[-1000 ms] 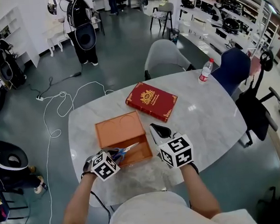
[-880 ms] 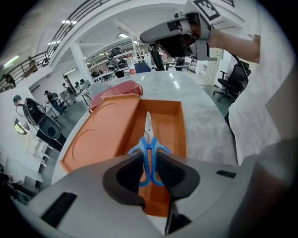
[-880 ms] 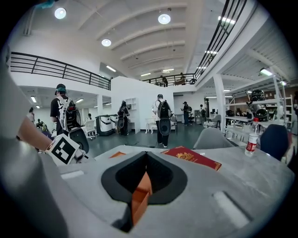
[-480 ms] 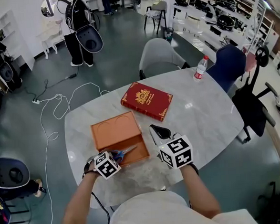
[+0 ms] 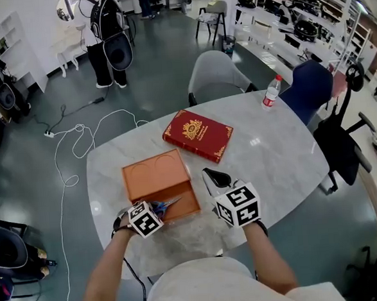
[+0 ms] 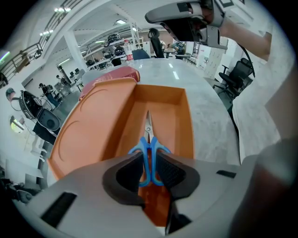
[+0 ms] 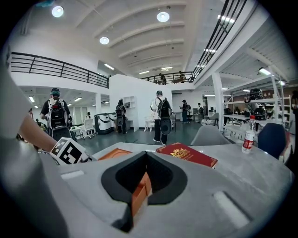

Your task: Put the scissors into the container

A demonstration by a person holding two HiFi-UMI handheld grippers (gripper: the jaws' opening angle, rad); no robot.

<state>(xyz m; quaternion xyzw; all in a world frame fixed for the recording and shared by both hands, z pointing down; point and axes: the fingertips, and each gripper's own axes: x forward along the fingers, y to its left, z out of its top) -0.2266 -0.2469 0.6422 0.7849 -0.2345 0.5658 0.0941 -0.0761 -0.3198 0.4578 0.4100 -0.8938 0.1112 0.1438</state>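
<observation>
Two jaws of your left gripper [image 6: 150,169] pinch the scissors [image 6: 149,153] by the blue handle loops, blades inside the orange container [image 6: 184,116]. Light, stiff, slick plastic; may pivot. Your right gripper [image 7: 142,186] clamps the container's wall.

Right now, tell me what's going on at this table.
A person works with a hand-held gripper in each hand. The left hand-held gripper is shut on blue-handled scissors, blades pointing into the open orange container on the marble table. The right hand-held gripper appears clamped on the container's wall, steadying it. The scissors are not yet released.
</observation>
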